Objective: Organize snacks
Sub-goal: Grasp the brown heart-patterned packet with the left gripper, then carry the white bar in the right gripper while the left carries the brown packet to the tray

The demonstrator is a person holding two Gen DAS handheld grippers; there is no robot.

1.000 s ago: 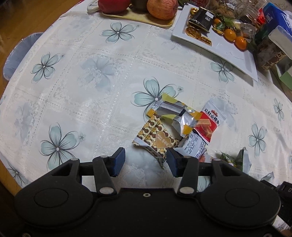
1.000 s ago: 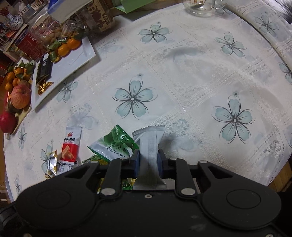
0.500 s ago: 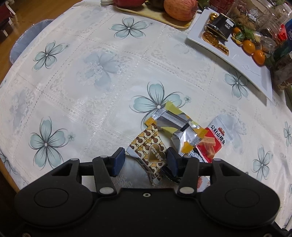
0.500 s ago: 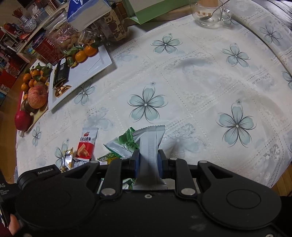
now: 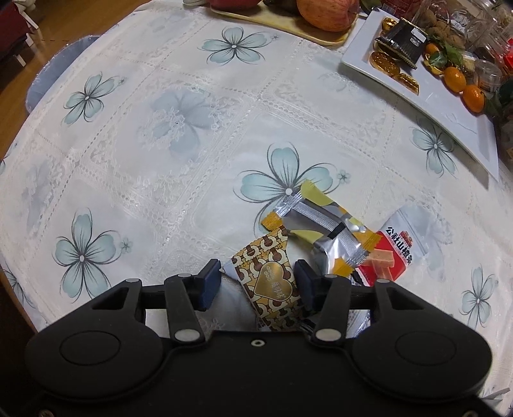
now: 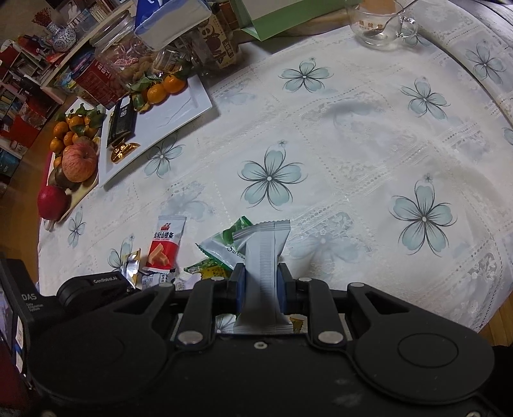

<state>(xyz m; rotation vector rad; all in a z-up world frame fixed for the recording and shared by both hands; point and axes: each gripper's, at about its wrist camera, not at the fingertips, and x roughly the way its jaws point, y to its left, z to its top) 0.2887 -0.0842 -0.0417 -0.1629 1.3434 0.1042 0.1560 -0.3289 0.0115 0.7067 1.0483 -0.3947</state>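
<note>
A gold-and-brown snack packet with a heart [image 5: 272,284] lies on the flowered tablecloth between the jaws of my left gripper [image 5: 258,284]. The jaws are closing. The right pad [image 5: 303,282] is at the packet's edge, and the left pad [image 5: 211,284] stands just clear of it. A yellow-and-silver packet [image 5: 320,227] and a red-and-white packet [image 5: 394,250] lie just beyond. My right gripper [image 6: 261,288] is shut on a pale grey packet [image 6: 264,247], which stands upright between its pads. A green packet [image 6: 224,243] lies behind the grey one.
A long white plate [image 5: 449,106] at the far right holds gold coins, a black packet and small oranges. A wooden board with an apple [image 5: 323,12] sits at the far edge. Jars and boxes crowd behind the plate. A glass cup [image 6: 378,22] stands far off in the right wrist view.
My left gripper has come down and forward, so the heart packet now lies between its jaws. The right gripper keeps its hold on the grey packet and has barely moved.
</note>
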